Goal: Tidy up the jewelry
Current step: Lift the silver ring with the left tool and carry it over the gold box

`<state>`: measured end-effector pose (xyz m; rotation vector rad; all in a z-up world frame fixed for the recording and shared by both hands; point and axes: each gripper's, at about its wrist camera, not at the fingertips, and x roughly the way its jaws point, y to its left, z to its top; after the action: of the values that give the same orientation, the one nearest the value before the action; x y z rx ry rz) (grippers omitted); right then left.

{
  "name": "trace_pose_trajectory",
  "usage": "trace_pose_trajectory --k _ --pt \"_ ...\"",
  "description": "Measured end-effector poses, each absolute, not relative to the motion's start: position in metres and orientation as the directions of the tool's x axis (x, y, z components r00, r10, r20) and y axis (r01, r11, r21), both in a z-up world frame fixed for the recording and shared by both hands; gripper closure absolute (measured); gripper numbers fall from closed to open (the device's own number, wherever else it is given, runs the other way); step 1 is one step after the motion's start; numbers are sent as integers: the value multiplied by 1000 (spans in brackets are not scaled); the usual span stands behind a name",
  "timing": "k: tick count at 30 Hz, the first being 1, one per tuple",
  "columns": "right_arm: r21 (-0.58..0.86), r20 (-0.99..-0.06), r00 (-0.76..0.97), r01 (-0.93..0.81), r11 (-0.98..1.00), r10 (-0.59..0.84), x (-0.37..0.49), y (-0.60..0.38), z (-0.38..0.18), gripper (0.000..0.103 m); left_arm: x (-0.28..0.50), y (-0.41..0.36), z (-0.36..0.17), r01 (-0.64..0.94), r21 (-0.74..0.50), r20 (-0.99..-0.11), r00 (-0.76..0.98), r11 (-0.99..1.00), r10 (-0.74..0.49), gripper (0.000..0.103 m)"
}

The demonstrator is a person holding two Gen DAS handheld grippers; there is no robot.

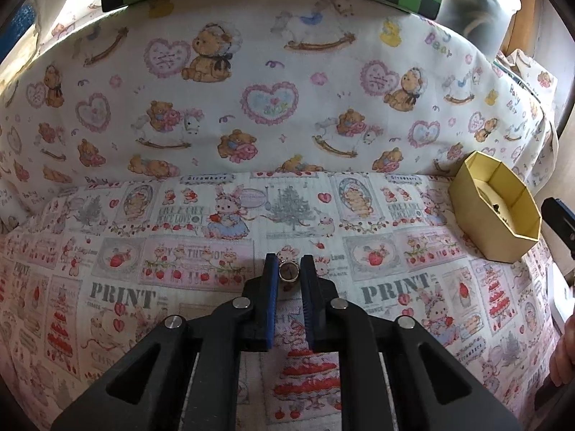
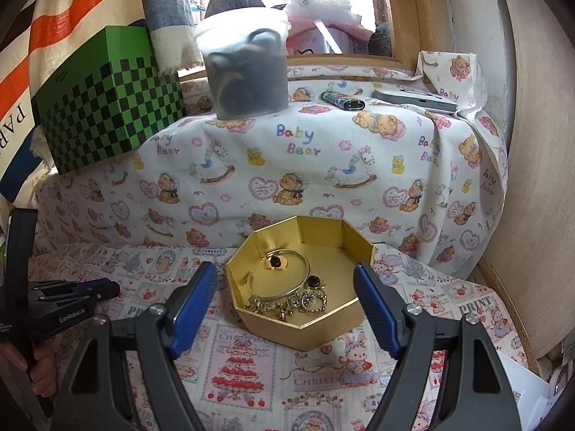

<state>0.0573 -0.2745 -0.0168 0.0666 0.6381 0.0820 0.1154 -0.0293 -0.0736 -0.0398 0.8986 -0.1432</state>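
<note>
Your left gripper (image 1: 289,269) sits low on the printed cloth (image 1: 179,251), jaws closed on a small ring (image 1: 288,271). Open cloth lies flat to its left and ahead, up to the draped ledge (image 1: 251,115) that rises like a wall. To its right stands the open gold box (image 2: 305,327), jewelry (image 2: 294,298) inside, its top clear. Your right gripper (image 2: 287,309) hovers before the box, jaws wide. On the ledge a checkered box (image 2: 107,107) and a plastic tub (image 2: 248,72) block the way.
</note>
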Motion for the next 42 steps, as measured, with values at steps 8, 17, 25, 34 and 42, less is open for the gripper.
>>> trace_pose_trajectory --k 8,17,25,34,42 --pt "90 -578 810 -58 994 99 54 -275 -12 27 85 -17 -61 123 -150 -746 637 981 -194 92" --pt "108 -560 820 -66 992 115 50 -277 -7 27 42 -25 -24 185 -181 -665 701 966 -258 92" --pt "161 -536 832 -60 985 139 47 -285 3 27 15 -37 24 226 -138 -547 794 964 -265 92" --pt "388 -421 862 -109 915 281 34 -315 22 27 29 -86 57 301 -115 -517 796 947 -316 92" --pt "462 -470 848 -2 887 247 52 -338 -2 24 73 -133 36 324 -168 -576 734 931 -360 92"
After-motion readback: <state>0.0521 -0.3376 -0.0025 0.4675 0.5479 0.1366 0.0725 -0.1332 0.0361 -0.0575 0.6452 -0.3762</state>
